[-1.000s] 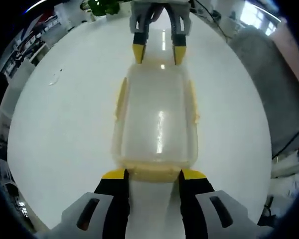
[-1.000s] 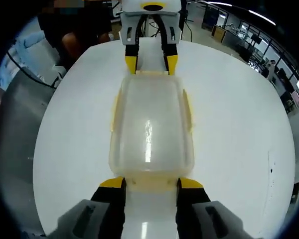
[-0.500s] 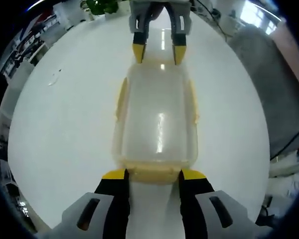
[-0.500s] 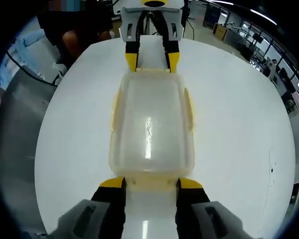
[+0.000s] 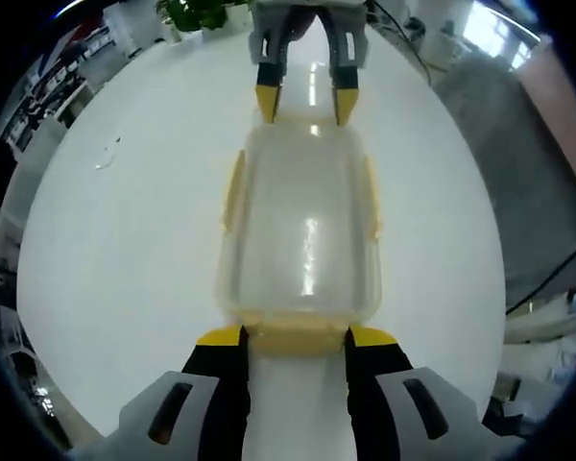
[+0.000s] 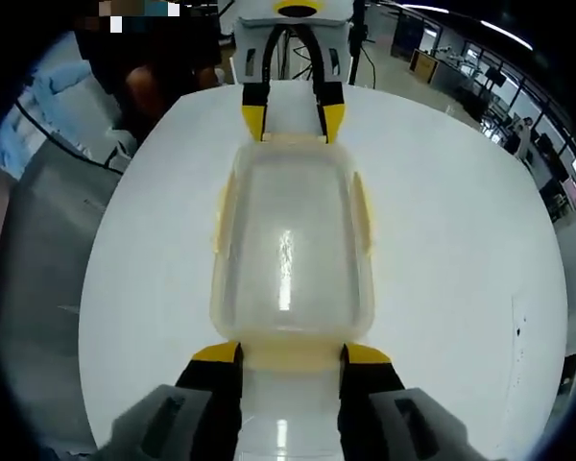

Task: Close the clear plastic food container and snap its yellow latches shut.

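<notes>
The clear plastic container (image 5: 302, 230) lies with its lid on, lengthways between my two grippers over the white table (image 5: 125, 240). Yellow side latches (image 5: 233, 187) lie flat against its long walls. My left gripper (image 5: 296, 336) is at the near end, its jaws closed against both sides of the yellow end latch (image 5: 298, 328). The right gripper (image 5: 305, 101) holds the far end the same way. In the right gripper view the container (image 6: 288, 240) runs from my right gripper (image 6: 290, 353) to the left gripper (image 6: 288, 120).
A green plant (image 5: 197, 12) stands beyond the table's far edge and grey fabric (image 5: 518, 144) lies to the right. In the right gripper view a person (image 6: 144, 77) sits past the table at upper left, with a grey surface (image 6: 48, 221) beside it.
The table's edge has drawn inward a little in both views, while the container keeps its place between the grippers. The jaws have not changed.
</notes>
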Tool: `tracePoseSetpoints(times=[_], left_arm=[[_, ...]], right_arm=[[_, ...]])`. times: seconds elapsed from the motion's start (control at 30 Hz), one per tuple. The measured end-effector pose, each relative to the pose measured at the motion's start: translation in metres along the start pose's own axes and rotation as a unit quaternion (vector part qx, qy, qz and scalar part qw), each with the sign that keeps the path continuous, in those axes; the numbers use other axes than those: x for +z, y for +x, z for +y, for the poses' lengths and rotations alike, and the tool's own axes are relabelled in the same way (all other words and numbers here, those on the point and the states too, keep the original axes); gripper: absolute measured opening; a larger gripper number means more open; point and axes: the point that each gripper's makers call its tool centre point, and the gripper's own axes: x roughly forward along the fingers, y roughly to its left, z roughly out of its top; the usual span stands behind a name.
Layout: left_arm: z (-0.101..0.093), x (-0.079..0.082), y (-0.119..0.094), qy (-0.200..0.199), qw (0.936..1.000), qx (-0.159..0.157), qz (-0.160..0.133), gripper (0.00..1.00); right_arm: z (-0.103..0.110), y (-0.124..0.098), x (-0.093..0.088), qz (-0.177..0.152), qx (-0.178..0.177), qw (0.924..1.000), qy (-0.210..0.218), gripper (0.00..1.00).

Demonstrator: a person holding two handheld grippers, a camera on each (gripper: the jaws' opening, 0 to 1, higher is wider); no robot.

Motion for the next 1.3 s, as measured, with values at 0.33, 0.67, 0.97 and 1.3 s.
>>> tracePoseSetpoints(times=[0.33, 0.67, 0.97, 1.3], left_arm=[[-0.004, 0.007, -0.016, 0.005, 1.0000, 0.006, 0.001, 0.37], [-0.008, 0.011, -0.027, 0.002, 0.9999, 0.009, 0.006, 0.37], [-0.014, 0.019, -0.035, 0.004, 0.9999, 0.012, 0.009, 0.37], [-0.016, 0.026, -0.045, 0.004, 0.9997, 0.020, 0.014, 0.37]], right_arm=[[0.005, -0.016, 0.005, -0.010, -0.005, 0.9999, 0.001, 0.36], [0.009, -0.031, 0.008, -0.018, -0.009, 0.9998, -0.001, 0.36], [0.013, -0.043, 0.008, -0.019, -0.015, 0.9996, -0.013, 0.36], [0.015, -0.054, 0.009, -0.025, -0.019, 0.9994, -0.016, 0.36]])
